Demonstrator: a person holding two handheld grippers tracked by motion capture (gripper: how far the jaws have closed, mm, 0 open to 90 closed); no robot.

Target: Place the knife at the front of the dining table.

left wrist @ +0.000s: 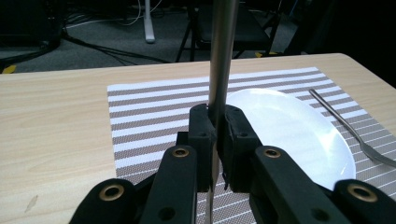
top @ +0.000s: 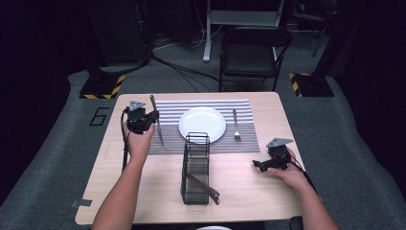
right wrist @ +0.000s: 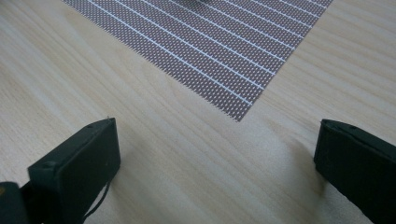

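Your left tongs [left wrist: 215, 140], low in the frame, clamp the knife [left wrist: 221, 56]: lower it onto the striped mat [left wrist: 149, 107] left of the plate [left wrist: 289, 130]; right tongs [right wrist: 215, 154] gape empty.

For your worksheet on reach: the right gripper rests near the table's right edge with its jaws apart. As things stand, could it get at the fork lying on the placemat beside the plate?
Probably yes. The right gripper is open and holds nothing, and only bare table and placemat lie between it and the fork. The wire basket stands off to its side, not in the way.
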